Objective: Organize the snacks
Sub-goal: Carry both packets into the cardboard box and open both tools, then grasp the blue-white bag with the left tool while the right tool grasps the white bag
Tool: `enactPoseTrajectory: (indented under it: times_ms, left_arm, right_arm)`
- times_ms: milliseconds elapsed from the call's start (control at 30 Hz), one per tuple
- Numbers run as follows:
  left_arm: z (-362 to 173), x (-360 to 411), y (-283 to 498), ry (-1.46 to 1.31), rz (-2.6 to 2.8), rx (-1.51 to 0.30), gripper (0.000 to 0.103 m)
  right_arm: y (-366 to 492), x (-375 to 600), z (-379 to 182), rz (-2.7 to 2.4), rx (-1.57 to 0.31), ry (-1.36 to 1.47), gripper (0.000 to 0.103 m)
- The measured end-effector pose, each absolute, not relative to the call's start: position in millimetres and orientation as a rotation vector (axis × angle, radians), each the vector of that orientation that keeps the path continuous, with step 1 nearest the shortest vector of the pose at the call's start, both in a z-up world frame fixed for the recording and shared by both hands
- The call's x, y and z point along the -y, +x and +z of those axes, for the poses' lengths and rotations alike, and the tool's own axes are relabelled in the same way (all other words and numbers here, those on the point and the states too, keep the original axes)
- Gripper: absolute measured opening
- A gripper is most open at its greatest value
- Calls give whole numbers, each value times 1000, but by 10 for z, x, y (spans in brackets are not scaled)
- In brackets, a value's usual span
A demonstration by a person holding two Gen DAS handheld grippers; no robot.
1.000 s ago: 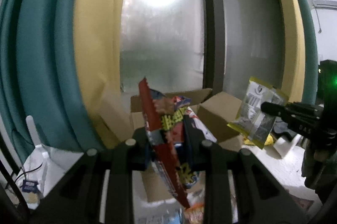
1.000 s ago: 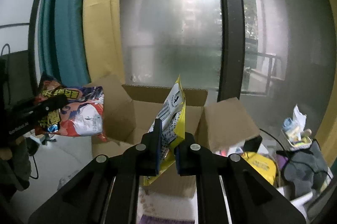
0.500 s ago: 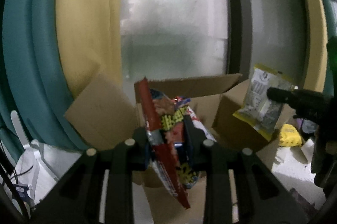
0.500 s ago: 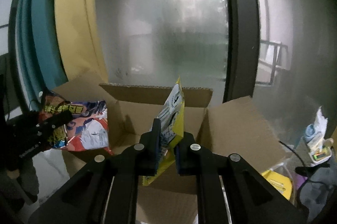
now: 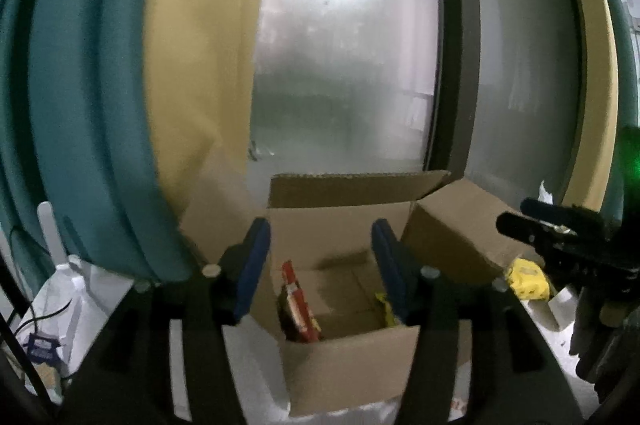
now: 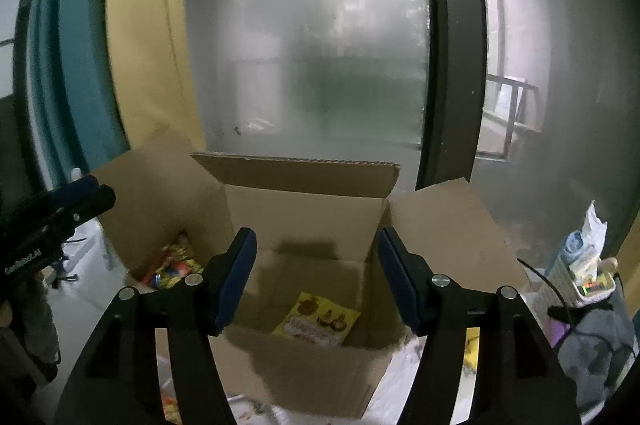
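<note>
An open cardboard box (image 5: 348, 365) stands on the floor before a frosted glass door. In the left wrist view a red snack packet (image 5: 296, 305) leans inside it and a yellow packet's edge (image 5: 385, 307) shows at the right wall. My left gripper (image 5: 320, 229) hangs over the box, jaws opening, nothing between them. In the right wrist view the yellow packet (image 6: 316, 319) lies flat on the bottom of the box (image 6: 304, 369), and the colourful packet (image 6: 172, 265) rests at its left side. My right gripper (image 6: 317, 237) is above it, jaws opening and empty.
The box flaps (image 6: 448, 225) splay outward. A teal and yellow curtain (image 5: 100, 85) hangs at the left, with a white router (image 5: 52, 237) below it. Another yellow packet (image 5: 524, 281) lies right of the box. Dark clothing (image 6: 592, 337) and small items (image 6: 580, 265) sit at the right.
Both grippers went from shut to open. The red packet left the left gripper and the yellow packet left the right one; both now lie in the box. Both hands moved closer over it.
</note>
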State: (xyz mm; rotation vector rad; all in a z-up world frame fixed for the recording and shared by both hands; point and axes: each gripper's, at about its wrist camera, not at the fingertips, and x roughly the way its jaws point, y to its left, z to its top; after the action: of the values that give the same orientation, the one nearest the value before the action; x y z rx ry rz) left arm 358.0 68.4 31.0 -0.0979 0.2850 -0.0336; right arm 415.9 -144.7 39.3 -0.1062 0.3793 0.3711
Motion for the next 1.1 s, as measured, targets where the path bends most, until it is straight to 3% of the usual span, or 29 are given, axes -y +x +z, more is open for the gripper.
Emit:
enactPoseTrajectory:
  times_ms: [633, 900, 1100]
  left_arm:
    - [76, -718, 2543, -130, -57, -348, 68]
    - [-154, -776, 2325, -157, -53, -391, 70]
    - [-398, -852, 2244, -172, -40, -448, 71]
  right_arm:
    - [3075, 1317, 184, 458, -469, -75, 67]
    - [2839, 1265, -96, 482, -539, -40, 80]
    - [2698, 1125, -334, 526, -608, -41, 83]
